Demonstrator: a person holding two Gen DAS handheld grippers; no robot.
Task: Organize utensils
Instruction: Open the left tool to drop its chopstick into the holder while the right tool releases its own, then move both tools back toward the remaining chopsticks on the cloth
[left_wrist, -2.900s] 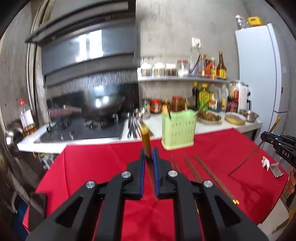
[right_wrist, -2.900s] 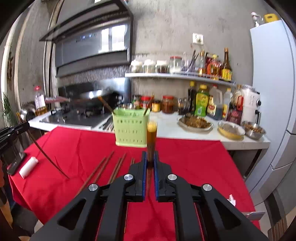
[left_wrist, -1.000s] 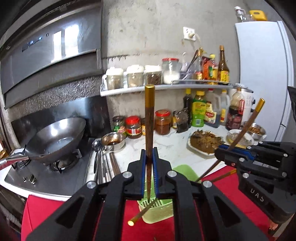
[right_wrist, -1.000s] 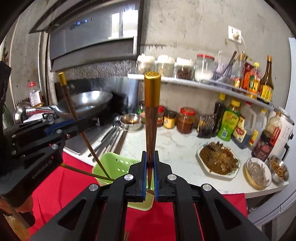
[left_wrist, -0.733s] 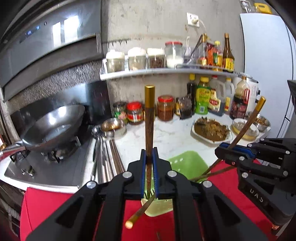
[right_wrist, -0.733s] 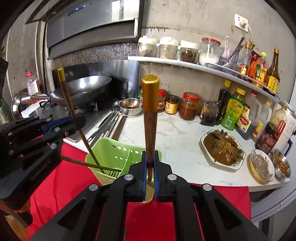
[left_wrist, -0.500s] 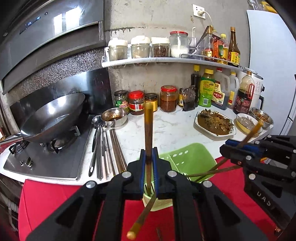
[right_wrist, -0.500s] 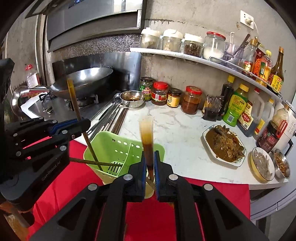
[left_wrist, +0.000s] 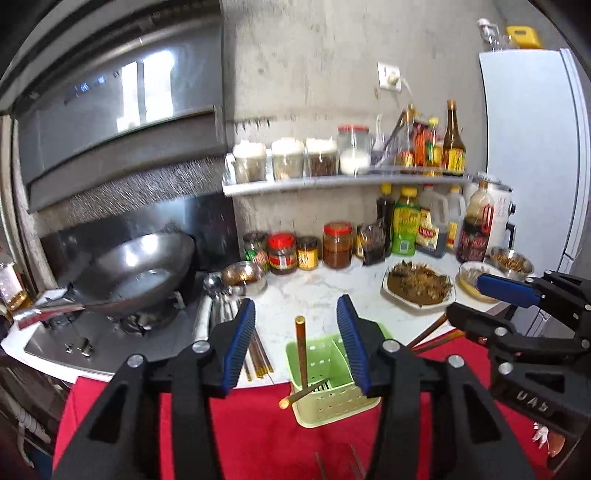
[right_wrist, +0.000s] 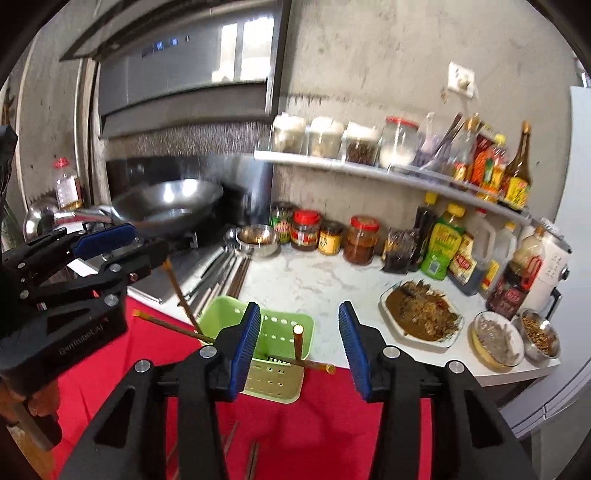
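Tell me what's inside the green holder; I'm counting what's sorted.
In the green holder, one chopstick stands upright and others lean over the rim. Its walls and the right gripper's fingers hide the bottom, so no exact count.

Two grippers are showing, the left gripper (left_wrist: 295, 347) and the right gripper (right_wrist: 297, 347), each with two blue-padded fingers. One green utensil holder (left_wrist: 334, 391) is sitting on one red cloth (left_wrist: 251, 435). Four chopsticks (right_wrist: 298, 341) are resting in it, as far as the blur allows. One wok (left_wrist: 142, 275) is standing on the stove. Four jars (left_wrist: 286, 158) are lining the shelf, and four more jars (left_wrist: 282, 253) are standing on the counter below. One plate of food (left_wrist: 419, 286) is sitting beside three small bowls (right_wrist: 496, 339).
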